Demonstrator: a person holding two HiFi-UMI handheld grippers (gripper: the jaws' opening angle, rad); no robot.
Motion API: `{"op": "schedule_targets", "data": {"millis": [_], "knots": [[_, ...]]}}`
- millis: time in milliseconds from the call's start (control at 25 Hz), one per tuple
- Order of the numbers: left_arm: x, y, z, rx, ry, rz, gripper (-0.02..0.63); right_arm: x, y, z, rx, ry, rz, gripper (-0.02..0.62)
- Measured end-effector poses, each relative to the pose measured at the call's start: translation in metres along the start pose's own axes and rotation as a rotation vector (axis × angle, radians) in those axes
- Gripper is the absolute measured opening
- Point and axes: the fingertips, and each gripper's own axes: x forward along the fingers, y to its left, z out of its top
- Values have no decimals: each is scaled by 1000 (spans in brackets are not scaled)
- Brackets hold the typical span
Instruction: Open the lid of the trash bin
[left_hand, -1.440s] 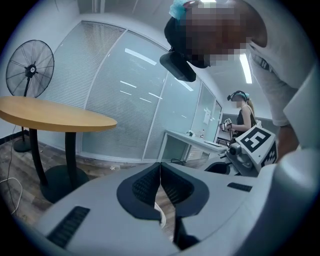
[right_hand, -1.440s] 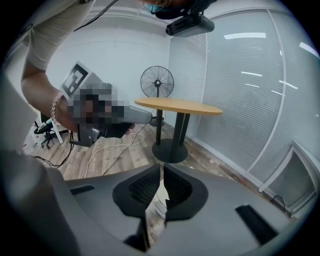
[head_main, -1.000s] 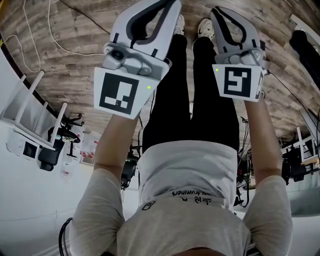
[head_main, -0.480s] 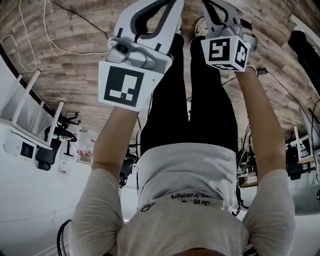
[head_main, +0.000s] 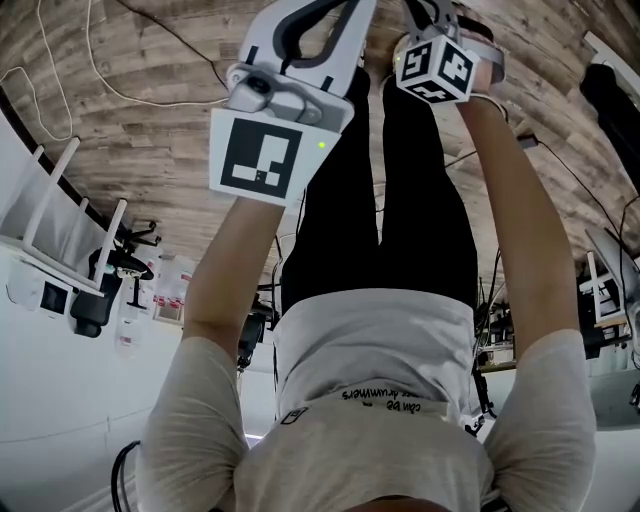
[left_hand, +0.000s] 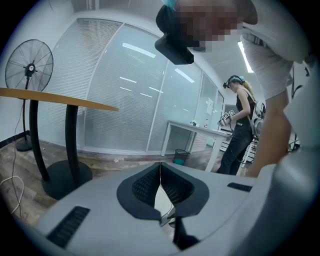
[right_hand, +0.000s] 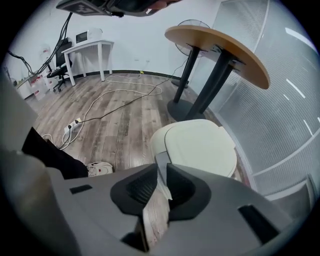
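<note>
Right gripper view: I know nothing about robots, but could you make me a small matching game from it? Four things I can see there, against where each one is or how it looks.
Things:
1. trash bin
2. round table
3. white desk
4. shoe

Descriptions:
A. by the far wall, upper left of the picture
B. cream lid down, low in the middle of the picture
C. low down, left of the bin
D. wooden top on dark legs, behind the bin

Pairs: 1-B, 2-D, 3-A, 4-C
</note>
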Motion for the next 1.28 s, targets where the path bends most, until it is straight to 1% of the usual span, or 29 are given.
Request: {"op": "schedule_targets", "data": {"millis": [320, 400, 520, 720, 840, 880, 1000, 1080, 1120, 1200, 1280], "knots": [[5, 4, -14, -4, 29, -1, 20, 26, 7, -10, -30, 58, 56, 75], [5, 5, -14, -6, 30, -1, 20, 30, 8, -10, -43, 73, 69, 87], [6, 8, -14, -6, 32, -2, 20, 33, 7, -10, -58, 87, 74, 66], [3, 9, -13, -11, 33, -2, 20, 33, 12, -9, -94, 102, 75, 77], [4, 8, -13, -6, 35, -7, 20, 35, 10, -10, -103, 117, 76, 51], [5, 7, -12, -5, 37, -8, 20, 35, 10, -10, -103, 119, 82, 51], [4, 7, -10, 2, 39, -8, 20, 34, 13, -9, -94, 124, 112, 85], [4, 7, -8, 7, 35, -5, 20, 33, 15, -7, -77, 128, 127, 105], [3, 7, -8, 7, 35, -4, 20, 32, 15, -7, -50, 123, 134, 115], [4, 5, -5, 10, 34, -3, 20, 29, 15, -5, 38, 97, 148, 137], [4, 3, -2, 14, 31, -6, 20, 22, 11, -3, 103, 66, 143, 137]]}}
